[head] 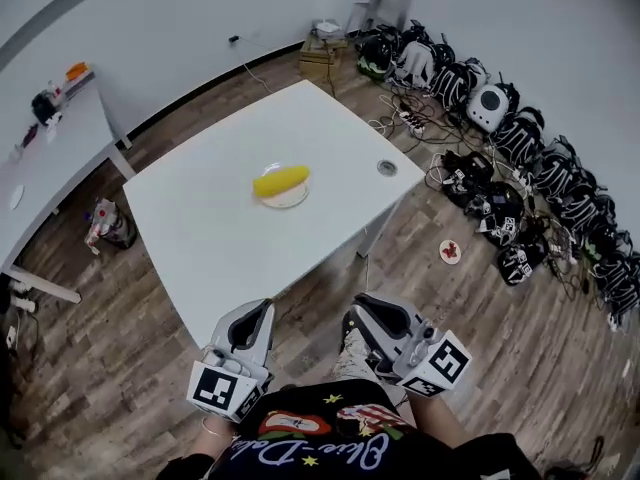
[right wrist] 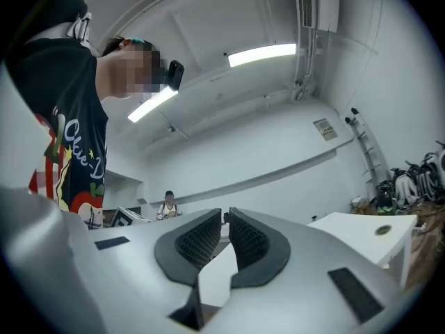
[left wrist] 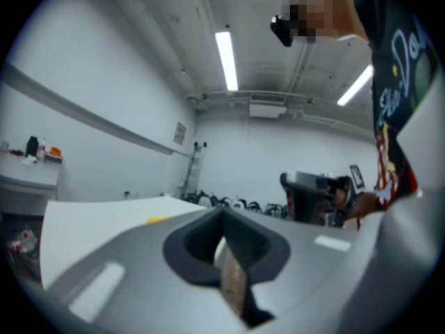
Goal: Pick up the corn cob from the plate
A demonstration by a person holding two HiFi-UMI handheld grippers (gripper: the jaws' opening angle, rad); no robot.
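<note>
A yellow corn cob [head: 281,180] lies on a small white plate [head: 290,199] near the middle of the white table [head: 210,238]. Both grippers are held close to my body, short of the table's near corner and well away from the plate. My left gripper [head: 262,310] has its jaws together with nothing in them; in its own view the left gripper [left wrist: 222,216] points level over the table top, where the corn cob [left wrist: 158,219] shows as a thin yellow sliver. My right gripper [head: 360,304] is shut and empty; the right gripper [right wrist: 225,215] points slightly upward.
A round cable hole [head: 387,167] sits near the table's right corner. Dark headsets and bags [head: 520,168] line the right wall among cables. A small dish [head: 450,252] lies on the wooden floor. A second white table [head: 50,158] stands at left, with a bag [head: 108,223] beside it.
</note>
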